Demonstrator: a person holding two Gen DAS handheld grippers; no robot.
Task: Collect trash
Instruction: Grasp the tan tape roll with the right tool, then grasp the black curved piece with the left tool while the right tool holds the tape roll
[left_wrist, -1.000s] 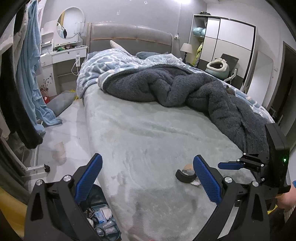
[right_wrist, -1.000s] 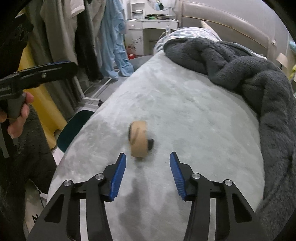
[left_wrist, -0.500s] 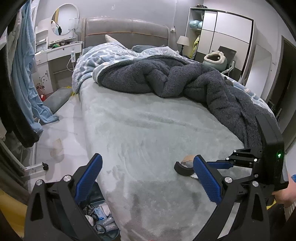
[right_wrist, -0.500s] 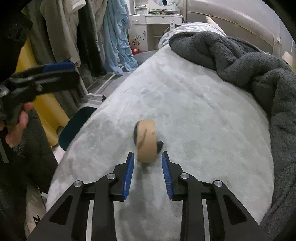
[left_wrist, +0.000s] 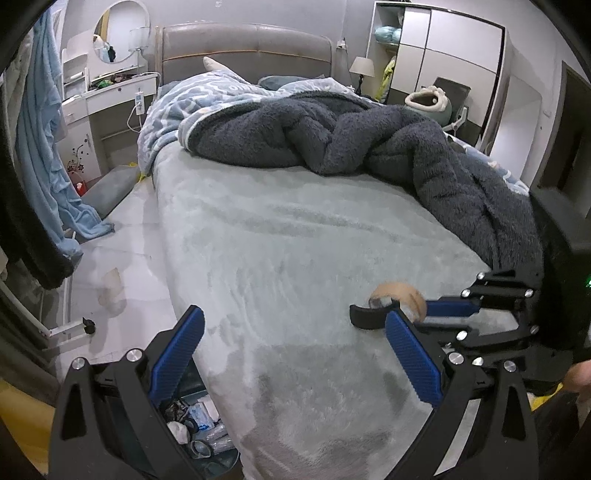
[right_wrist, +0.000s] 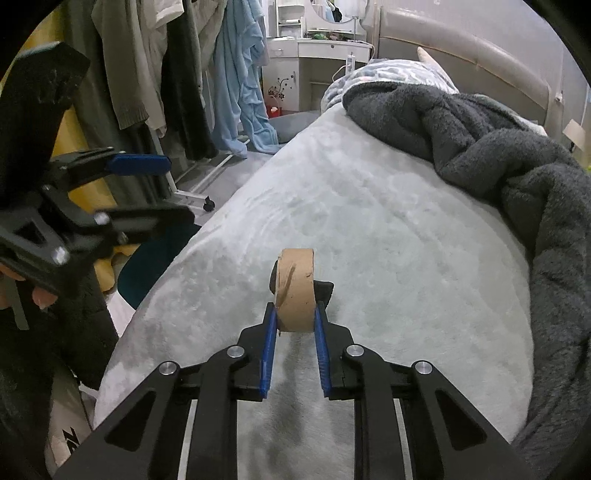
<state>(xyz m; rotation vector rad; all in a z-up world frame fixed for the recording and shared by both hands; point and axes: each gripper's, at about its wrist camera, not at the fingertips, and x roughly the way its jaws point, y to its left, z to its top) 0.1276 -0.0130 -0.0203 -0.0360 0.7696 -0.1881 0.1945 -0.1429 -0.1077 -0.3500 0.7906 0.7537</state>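
Observation:
A tan cardboard tape roll (right_wrist: 295, 291) with a black piece (right_wrist: 325, 290) behind it stands on edge on the grey bed sheet (right_wrist: 369, 221). My right gripper (right_wrist: 295, 314) is closing its jaws, and the blue pads press both flat sides of the roll. From the left wrist the same roll (left_wrist: 397, 297) and black piece (left_wrist: 365, 317) show at the right gripper's (left_wrist: 439, 315) tips. My left gripper (left_wrist: 293, 315) stands wide open with nothing between its fingers, over the bed's near-left edge. Below it is a teal trash bin (left_wrist: 199, 435) with wrappers inside.
A dark fleece blanket (left_wrist: 369, 147) is piled across the far and right side of the bed. Clothes hang on a wheeled rack (right_wrist: 192, 188) left of the bed, with a white dresser (left_wrist: 110, 96) by the headboard. A person's hand (right_wrist: 37, 295) holds the left gripper (right_wrist: 181, 190).
The right jaws have come together from well apart until they clamp the tape roll, which now stands between the pads. The left gripper has sunk slightly toward the bed edge.

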